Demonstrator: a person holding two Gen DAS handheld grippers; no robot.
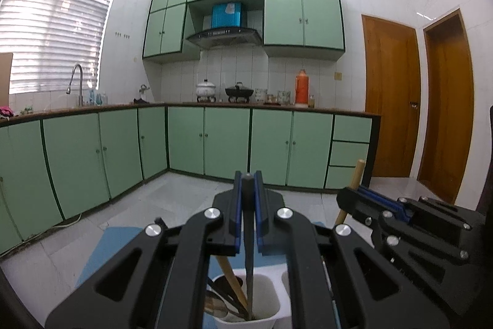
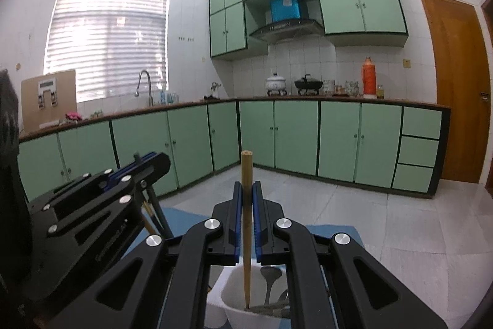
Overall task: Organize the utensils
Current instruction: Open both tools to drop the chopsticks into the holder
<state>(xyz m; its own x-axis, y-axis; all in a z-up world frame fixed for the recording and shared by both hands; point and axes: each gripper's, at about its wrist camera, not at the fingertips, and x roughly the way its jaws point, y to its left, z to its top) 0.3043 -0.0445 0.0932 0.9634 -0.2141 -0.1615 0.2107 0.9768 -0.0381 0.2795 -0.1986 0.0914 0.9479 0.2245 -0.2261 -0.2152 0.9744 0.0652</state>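
The left gripper (image 1: 248, 199) is clamping a slim dark grey chopstick (image 1: 249, 267), and the right gripper (image 2: 246, 199) is clamping a tapered pale wooden chopstick (image 2: 246, 221), each tip dipping into the white plastic utensil holder (image 1: 268, 298) directly below. Both sticks are looking light, stiff and slightly slippery, so gripping high on the shaft seems soundest. No legible writing is showing on them.

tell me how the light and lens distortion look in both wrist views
Left wrist view: backlit window blinds blow out, cabinets bow, corners go dark. Right wrist view: the same bright blinds, curved counter line, glare on the floor, everything fairly sharp.
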